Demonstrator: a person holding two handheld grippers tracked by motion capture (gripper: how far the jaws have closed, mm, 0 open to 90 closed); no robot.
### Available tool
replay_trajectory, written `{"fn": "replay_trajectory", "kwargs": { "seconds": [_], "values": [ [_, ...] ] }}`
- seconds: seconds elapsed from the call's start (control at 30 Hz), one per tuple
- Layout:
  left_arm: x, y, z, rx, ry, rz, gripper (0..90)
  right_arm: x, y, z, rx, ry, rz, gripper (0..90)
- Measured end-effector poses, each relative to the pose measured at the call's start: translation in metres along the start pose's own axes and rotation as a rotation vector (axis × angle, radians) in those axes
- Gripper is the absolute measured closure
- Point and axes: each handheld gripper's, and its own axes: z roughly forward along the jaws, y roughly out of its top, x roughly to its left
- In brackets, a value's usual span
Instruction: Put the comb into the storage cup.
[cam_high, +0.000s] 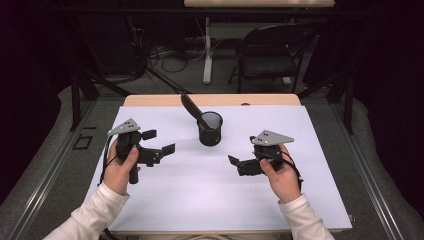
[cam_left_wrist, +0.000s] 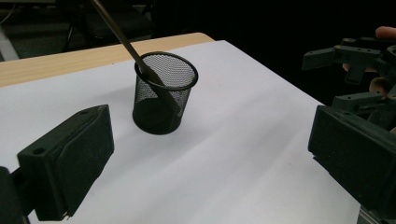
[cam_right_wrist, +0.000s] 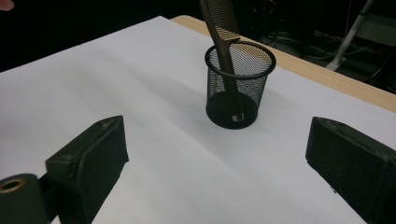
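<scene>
White sheet (cam_high: 210, 185): mesh cup (cam_high: 210, 131) centred, edges far.

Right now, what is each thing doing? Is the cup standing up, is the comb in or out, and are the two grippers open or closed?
Cup: upright on the white sheet, apart from both grippers.
Comb: inside the cup, leaning on its rim, teeth end sticking out.
Left gripper: open, holding nothing.
Right gripper: open, holding nothing.
</scene>
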Motion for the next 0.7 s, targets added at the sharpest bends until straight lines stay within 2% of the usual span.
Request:
{"fn": "replay_trajectory", "kwargs": {
  "seconds": [0.1, 0.3, 0.57, 0.7],
  "values": [
    [0.0, -0.003, -0.003, -0.001, 0.001, 0.012, 0.9, 0.0, -0.003, -0.003, 0.0, -0.01, 0.003, 1.9],
    [0.0, -0.009, -0.009, -0.024, -0.016, -0.002, 0.9, 0.001, -0.009, -0.008, 0.003, -0.019, -0.007, 0.0],
    [0.002, -0.019, -0.015, -0.047, -0.002, -0.006, 0.9, -0.001, -0.02, -0.013, -0.011, -0.029, 0.001, 0.0],
    [0.005, -0.025, -0.017, -0.044, 0.016, 0.015, 1.1, -0.004, -0.026, -0.017, -0.022, -0.044, 0.01, 0.0]
  ]
}}
